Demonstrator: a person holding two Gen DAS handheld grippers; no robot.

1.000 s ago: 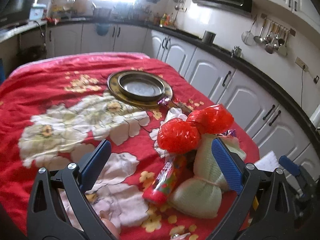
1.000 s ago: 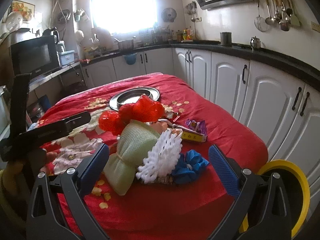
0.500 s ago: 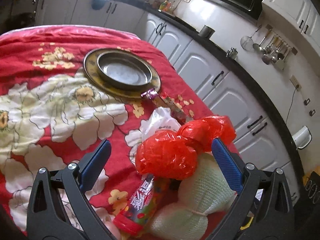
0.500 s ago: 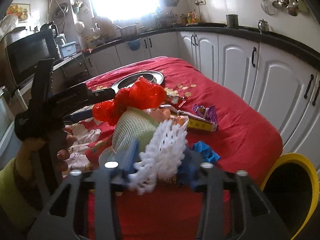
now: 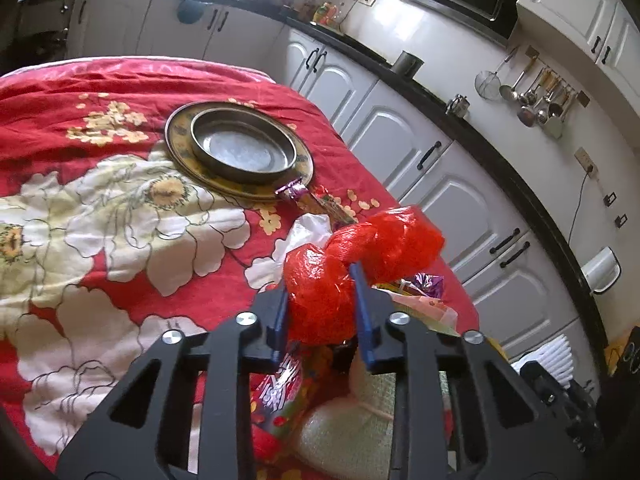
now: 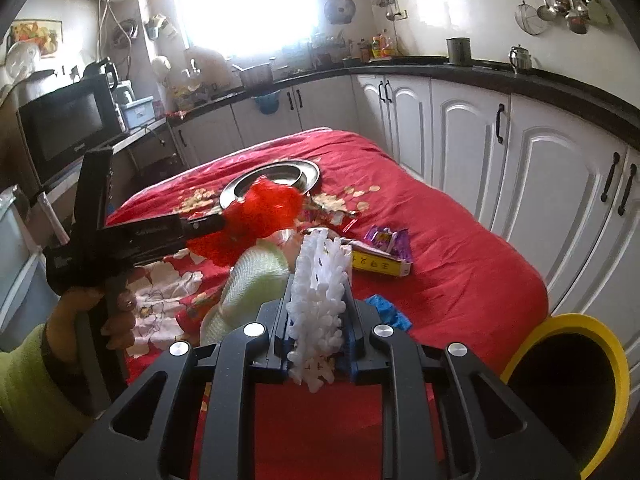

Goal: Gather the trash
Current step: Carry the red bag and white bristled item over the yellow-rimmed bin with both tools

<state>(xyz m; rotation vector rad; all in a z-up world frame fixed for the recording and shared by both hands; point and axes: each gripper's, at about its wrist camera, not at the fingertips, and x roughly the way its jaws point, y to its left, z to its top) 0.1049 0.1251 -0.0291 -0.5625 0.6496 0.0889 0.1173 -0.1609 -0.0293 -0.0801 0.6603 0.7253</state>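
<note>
A bright window (image 6: 248, 4) floods the kitchen with daylight. White cabinets (image 6: 472, 136) with dark handles run under a black counter (image 6: 520, 80) along the walls. Ladles and strainers hang on a wall rail (image 5: 540, 96). A black microwave (image 6: 68, 124) sits at the left, and a red floral cloth (image 5: 100, 216) covers the tabletop

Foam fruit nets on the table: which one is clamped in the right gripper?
The white foam net, pinched between the right gripper jaws; the pale green net lies free beside it.
</note>
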